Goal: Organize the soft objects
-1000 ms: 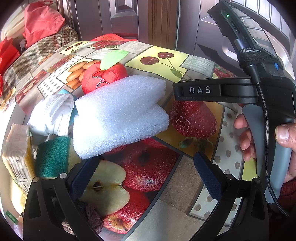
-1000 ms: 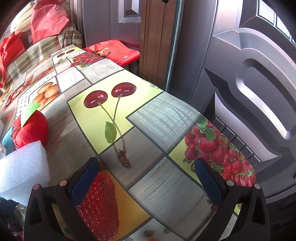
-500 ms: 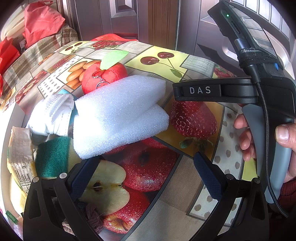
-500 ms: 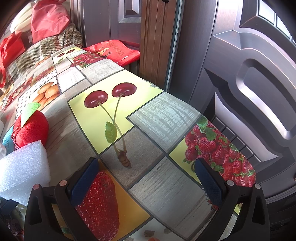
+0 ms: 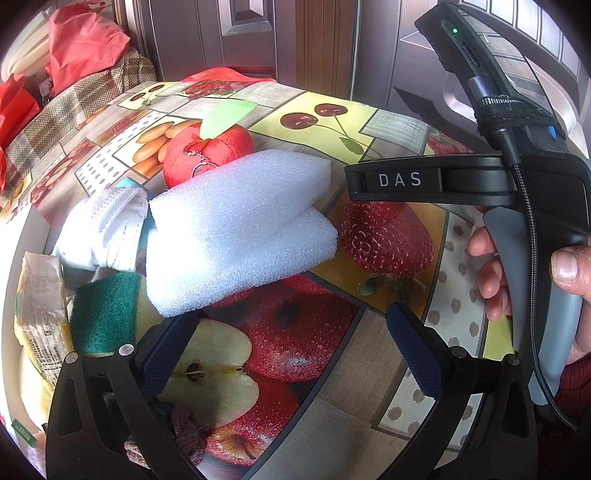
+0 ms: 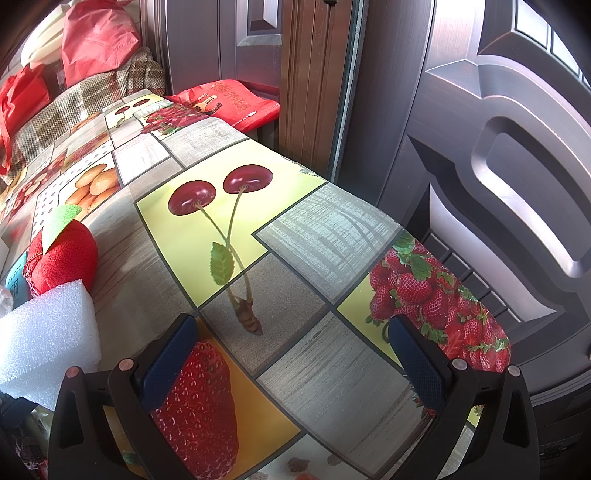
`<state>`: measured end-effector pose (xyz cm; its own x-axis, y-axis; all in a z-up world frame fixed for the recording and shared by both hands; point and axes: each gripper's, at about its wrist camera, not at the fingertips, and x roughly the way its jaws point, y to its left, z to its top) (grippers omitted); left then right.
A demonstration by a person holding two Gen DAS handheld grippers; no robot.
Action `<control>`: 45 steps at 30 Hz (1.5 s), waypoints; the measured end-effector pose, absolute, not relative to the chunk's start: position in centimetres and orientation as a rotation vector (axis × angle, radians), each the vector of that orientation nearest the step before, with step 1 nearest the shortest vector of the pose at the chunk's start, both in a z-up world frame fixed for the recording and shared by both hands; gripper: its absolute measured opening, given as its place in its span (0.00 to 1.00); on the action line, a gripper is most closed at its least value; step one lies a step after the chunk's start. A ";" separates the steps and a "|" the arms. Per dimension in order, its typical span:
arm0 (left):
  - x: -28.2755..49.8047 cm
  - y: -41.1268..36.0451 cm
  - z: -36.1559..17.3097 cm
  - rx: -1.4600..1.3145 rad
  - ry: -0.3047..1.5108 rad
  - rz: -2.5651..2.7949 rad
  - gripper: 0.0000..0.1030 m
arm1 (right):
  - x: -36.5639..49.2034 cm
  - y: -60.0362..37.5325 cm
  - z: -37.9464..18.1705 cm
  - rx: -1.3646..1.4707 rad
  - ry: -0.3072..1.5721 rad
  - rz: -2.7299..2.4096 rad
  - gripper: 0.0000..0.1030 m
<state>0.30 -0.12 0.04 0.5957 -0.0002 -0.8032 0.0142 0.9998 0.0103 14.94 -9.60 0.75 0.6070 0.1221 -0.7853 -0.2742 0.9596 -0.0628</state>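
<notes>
Two stacked white foam blocks lie on the fruit-print tablecloth. Behind them sits a red plush apple with a green leaf. To their left lie a white mask-like cloth, a green and yellow sponge and a tissue pack. A brown knit piece lies under my left gripper. My left gripper is open and empty just in front of the foam. My right gripper is open and empty over the bare cloth, with the foam and plush apple at its left.
The right-hand gripper body and the hand holding it stand to the right in the left wrist view. A dark metal door stands beyond the table's right edge. Red bags and a checked cloth sit at the far left.
The tissue pack at the left edge has shifted slightly in the left wrist view. Both grippers stay open and almost still.
</notes>
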 end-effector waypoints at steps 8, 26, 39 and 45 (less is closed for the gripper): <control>-0.6 -0.1 0.5 -0.003 0.908 -0.037 0.99 | 15.0 -9.6 0.8 -0.183 0.890 0.231 1.00; -19.6 12.9 6.3 -0.194 0.619 0.306 0.83 | 14.7 -10.0 1.1 -0.160 0.879 0.253 1.00; -15.4 10.3 1.5 -0.119 0.796 0.267 0.39 | 7.9 -10.6 6.3 -0.152 0.458 0.790 1.00; -15.9 10.6 2.0 -0.134 0.768 0.287 0.39 | 6.8 -6.0 5.0 -0.271 0.570 0.931 1.00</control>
<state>-15.87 10.63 1.97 0.6830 0.2065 -0.7006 -0.3035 0.9527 -0.0150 6.82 -6.01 5.03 0.4638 0.6774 -0.5709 -0.8164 0.5771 0.0214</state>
